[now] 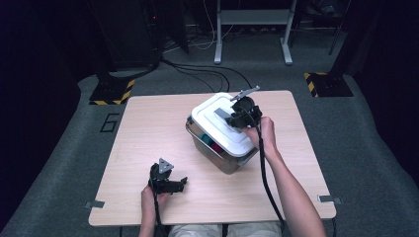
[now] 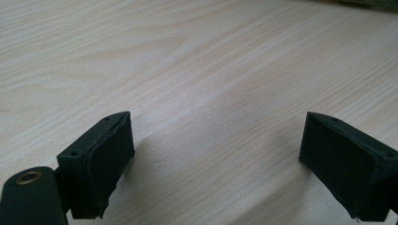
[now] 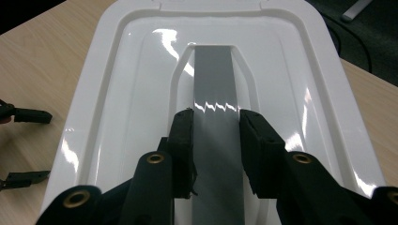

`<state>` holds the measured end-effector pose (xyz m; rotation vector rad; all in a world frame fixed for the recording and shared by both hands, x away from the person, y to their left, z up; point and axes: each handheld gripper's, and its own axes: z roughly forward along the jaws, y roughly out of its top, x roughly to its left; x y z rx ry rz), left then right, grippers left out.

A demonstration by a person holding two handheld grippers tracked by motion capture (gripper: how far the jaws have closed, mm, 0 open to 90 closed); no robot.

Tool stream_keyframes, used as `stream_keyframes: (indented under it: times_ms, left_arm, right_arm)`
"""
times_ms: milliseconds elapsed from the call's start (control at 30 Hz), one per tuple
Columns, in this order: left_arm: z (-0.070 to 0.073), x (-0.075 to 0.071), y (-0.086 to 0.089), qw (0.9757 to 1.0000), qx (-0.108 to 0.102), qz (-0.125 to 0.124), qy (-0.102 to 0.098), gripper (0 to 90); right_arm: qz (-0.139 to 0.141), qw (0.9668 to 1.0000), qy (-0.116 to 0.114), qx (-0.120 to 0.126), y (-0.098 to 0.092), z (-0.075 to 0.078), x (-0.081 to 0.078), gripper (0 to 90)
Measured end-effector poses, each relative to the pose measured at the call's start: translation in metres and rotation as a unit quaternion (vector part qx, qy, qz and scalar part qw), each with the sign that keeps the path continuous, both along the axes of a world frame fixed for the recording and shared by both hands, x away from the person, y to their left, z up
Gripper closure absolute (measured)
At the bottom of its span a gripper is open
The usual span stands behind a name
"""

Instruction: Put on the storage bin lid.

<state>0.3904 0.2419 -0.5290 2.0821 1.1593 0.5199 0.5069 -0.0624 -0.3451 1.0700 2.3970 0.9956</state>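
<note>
Step in hand: Your right gripper [image 3: 216,129] is clamped on the grey handle [image 3: 214,89] of the white lid [image 1: 223,122], a jaw pressed to each long side of it. The work reads as taking the lid off, or seating it; the pictures alone do not settle which.

Where the box sits: The clear storage box [image 1: 217,150] stands on the wooden table [image 1: 148,128], right of centre and turned at an angle to the table's edges. From the high view the lid looks shifted, overhanging the box toward its far side and leaving a strip of the near side uncovered, with red and teal contents [image 1: 211,143] showing through the wall.

Left gripper: Your left gripper [image 2: 216,154] has its jaws spread wide with nothing between them, only bare tabletop. In the high view it rests near the table's front edge [image 1: 168,180], well apart from the box.

Next move: With the grip centred on the handle, you likely need a level carry so the lid does not tip or drag on the rim.

Watch for: The box is unbraced. If the lid catches, the box could slide or lift with it; your free gripper could steady its near wall.
</note>
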Motion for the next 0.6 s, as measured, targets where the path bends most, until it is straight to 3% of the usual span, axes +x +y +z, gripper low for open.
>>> stream_keyframes:
  times_ms: [600]
  left_arm:
    - [0.0, 0.0, 0.0, 1.0, -0.002, 0.001, 0.001, 10.0]
  right_arm:
    - [0.019, 0.9993, 0.024, -0.023, 0.027, -0.026, 0.003, 66.7]
